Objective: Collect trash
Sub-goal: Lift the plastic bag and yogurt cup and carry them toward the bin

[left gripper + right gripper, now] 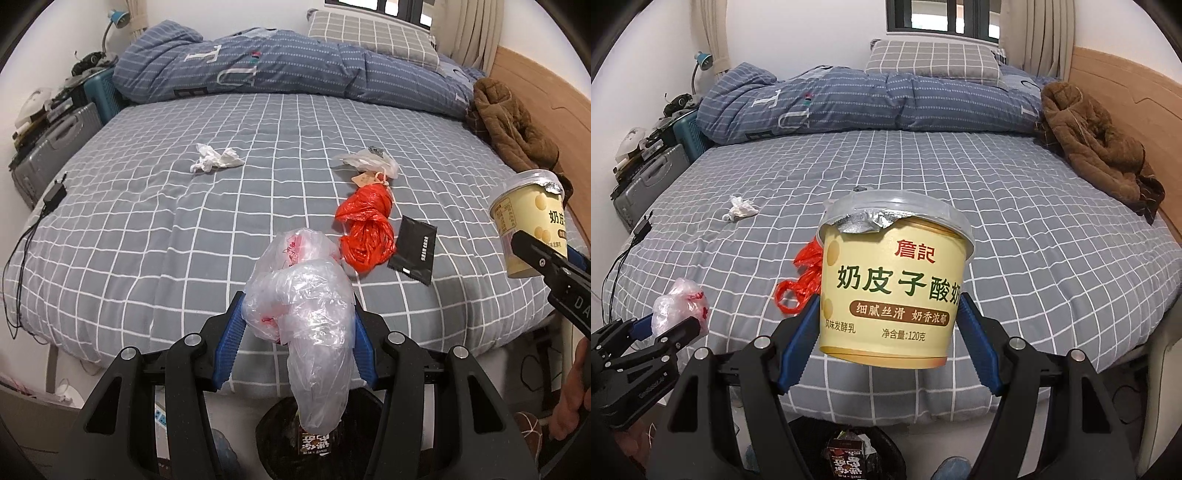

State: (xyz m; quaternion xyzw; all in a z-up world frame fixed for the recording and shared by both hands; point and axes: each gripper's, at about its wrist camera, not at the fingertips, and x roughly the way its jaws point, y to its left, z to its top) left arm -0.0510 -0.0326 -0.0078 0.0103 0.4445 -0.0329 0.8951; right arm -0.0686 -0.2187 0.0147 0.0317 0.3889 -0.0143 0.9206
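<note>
- The left gripper (297,325), black-framed with blue ribbed pads, was seen closed around a crumpled clear plastic bag with red print (303,314); the bag was squeezed between both pads and hung down below them.
- Beneath the hanging bag, a dark round trash bin (273,435) on the floor at the foot of the bed was visible, with a printed carton (846,458) lying inside it.
- The right gripper (888,332) was seen clamped on a pale yellow round yogurt tub with green lettering (892,280); its jaws were spread to the tub's width and the tub was held upright in the air, above the near edge of the bed.
- A torn silver foil lid (864,221) was shown partly peeled at the tub's rim.
- On the grey sheet with white grid lines (184,229) several items were left lying: a crumpled white tissue (216,158), a knotted red plastic bag (365,229), a flat black sachet (415,247) just beside the red bag, and a clear wrapper with a tan paper tag (369,162) beyond it.
- A brown fleece garment (506,125) was shown bunched against the wooden headboard (535,81).
</note>
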